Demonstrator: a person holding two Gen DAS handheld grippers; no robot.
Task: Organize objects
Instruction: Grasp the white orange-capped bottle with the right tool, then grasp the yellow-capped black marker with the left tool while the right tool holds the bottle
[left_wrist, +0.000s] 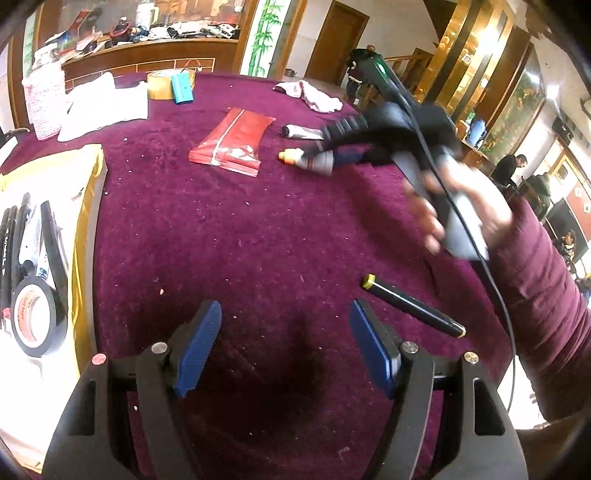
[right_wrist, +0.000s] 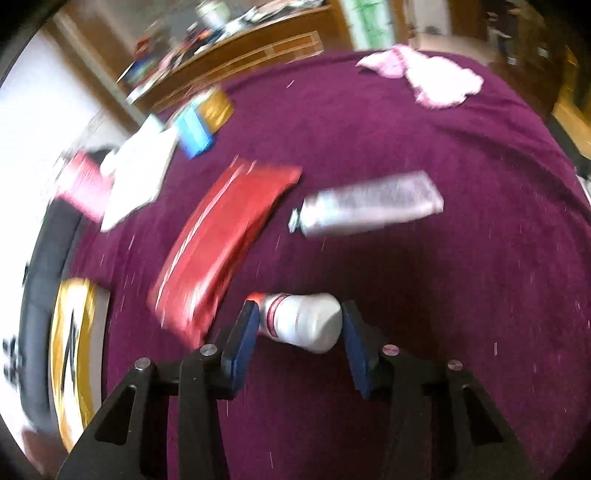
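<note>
Purple velvet cloth covers the table. Lower centre of the left wrist view: left gripper, jaws apart and holding nothing, black marker lying at its right. Lower centre of the blurred right wrist view: right gripper, jaws spread around a small white bottle; contact unclear. Red packet and silver tube lie above.
</note>
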